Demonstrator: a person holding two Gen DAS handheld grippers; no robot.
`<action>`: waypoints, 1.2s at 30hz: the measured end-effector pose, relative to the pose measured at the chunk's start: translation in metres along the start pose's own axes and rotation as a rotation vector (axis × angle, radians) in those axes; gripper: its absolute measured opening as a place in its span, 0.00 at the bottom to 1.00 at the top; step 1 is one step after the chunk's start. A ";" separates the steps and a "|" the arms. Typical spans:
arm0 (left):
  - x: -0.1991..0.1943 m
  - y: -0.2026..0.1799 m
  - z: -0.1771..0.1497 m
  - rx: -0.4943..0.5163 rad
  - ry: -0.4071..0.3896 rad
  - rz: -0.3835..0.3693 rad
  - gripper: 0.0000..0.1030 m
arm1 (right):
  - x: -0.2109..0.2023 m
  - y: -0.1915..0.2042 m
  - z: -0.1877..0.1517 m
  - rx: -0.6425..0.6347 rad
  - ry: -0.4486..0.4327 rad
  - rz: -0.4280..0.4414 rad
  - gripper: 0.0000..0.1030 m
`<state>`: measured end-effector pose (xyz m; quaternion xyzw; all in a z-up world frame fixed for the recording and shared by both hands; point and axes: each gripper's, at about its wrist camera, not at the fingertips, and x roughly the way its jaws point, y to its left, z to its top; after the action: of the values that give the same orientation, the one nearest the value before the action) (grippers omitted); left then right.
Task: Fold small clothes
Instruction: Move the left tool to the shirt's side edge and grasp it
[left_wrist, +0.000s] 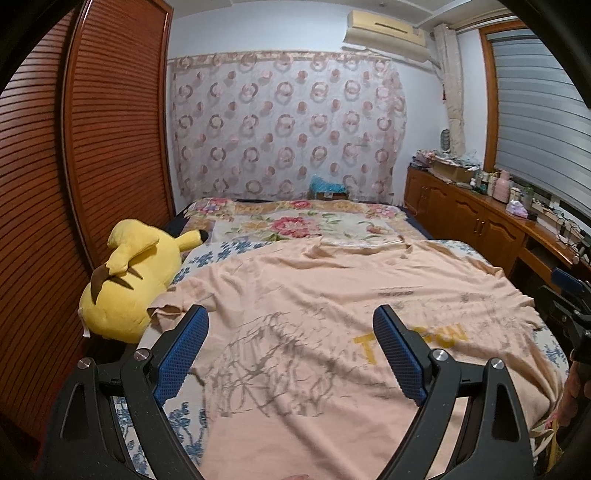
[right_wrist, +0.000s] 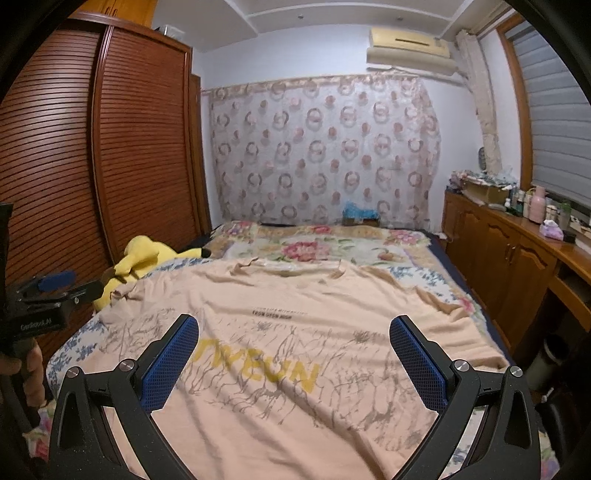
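A bed (left_wrist: 384, 221) fills the middle of the room, covered by a floral blanket (right_wrist: 314, 249) at its far end and a blue-flowered sheet (left_wrist: 207, 254) under the near half. A louvred wooden wardrobe (left_wrist: 110, 129) stands along its left side, and a patterned curtain (right_wrist: 321, 147) hangs on the far wall beneath an air conditioner (left_wrist: 388, 31). Along the right wall runs a low wooden cabinet (right_wrist: 509, 254) whose top is crowded with bottles and boxes.

A peach T-shirt (left_wrist: 303, 295) lies spread flat on the near half of the bed, print side up, collar toward the far end and hem toward the cameras. It shows grey branch-like markings and yellow lettering (right_wrist: 258, 367); its left sleeve reaches just beside a yellow plush toy (left_wrist: 129, 280) that lies at the bed's left edge against the wardrobe.

The left tool (left_wrist: 291, 354) hovers over the shirt's lower left part with its blue-padded fingers spread wide apart, holding nothing. The right tool (right_wrist: 295, 363) hangs over the lower middle of the shirt, its fingers likewise wide apart and empty. Each tool appears at the edge of the other's view, with part of a hand (right_wrist: 26, 363) gripping the left one's handle.
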<state>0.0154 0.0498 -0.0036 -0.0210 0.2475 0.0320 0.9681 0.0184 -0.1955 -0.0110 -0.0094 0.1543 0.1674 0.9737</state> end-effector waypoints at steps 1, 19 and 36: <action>0.003 0.003 -0.001 -0.005 0.004 0.002 0.89 | 0.003 0.000 0.000 -0.004 0.007 0.004 1.00; 0.053 0.075 -0.016 0.013 0.083 0.042 0.89 | 0.071 0.014 0.018 -0.110 0.128 0.089 1.00; 0.126 0.144 -0.013 0.035 0.248 0.070 0.67 | 0.102 0.007 0.043 -0.141 0.181 0.223 1.00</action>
<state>0.1088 0.1992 -0.0789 0.0006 0.3663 0.0585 0.9286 0.1206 -0.1528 -0.0005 -0.0758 0.2292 0.2833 0.9282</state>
